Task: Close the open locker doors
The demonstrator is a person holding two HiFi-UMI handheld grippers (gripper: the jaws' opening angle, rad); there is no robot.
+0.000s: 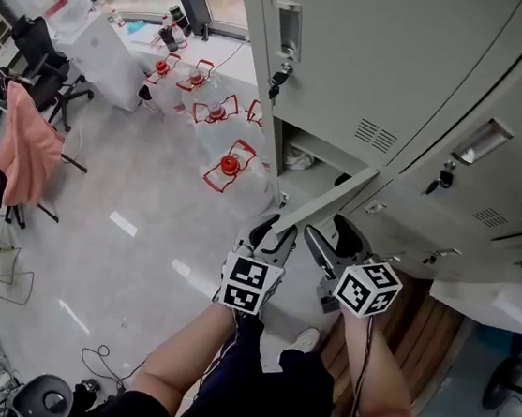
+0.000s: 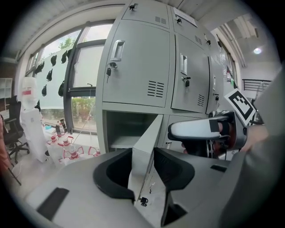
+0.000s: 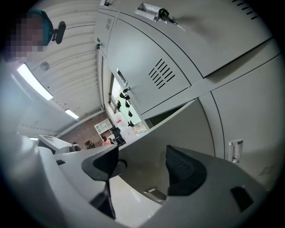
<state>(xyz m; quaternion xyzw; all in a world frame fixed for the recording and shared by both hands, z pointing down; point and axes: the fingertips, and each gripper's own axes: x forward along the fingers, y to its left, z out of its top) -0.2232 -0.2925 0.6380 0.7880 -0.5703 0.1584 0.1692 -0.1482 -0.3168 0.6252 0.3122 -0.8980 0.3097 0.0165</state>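
A grey locker bank (image 1: 373, 66) has one low door (image 1: 333, 198) swung out from its open compartment (image 2: 124, 129). My left gripper (image 1: 272, 237) straddles that door's free edge (image 2: 144, 151). The thin edge stands between the two black pads, and they sit close on either side without visibly pressing it. My right gripper (image 1: 332, 245) is just right of the door, with its jaws spread wide. In the right gripper view the door's outer face (image 3: 178, 129) fills the space ahead of my right gripper (image 3: 142, 171), with its recessed handle (image 3: 156, 193) low between the jaws.
Upper locker doors (image 2: 136, 62) are shut, with keys hanging in the locks (image 1: 278, 77). Several water jugs with red handles (image 1: 231, 165) stand on the floor left of the lockers. Chairs and a pink cloth (image 1: 24, 150) are at far left. The person's legs and a shoe (image 1: 305, 339) are below the grippers.
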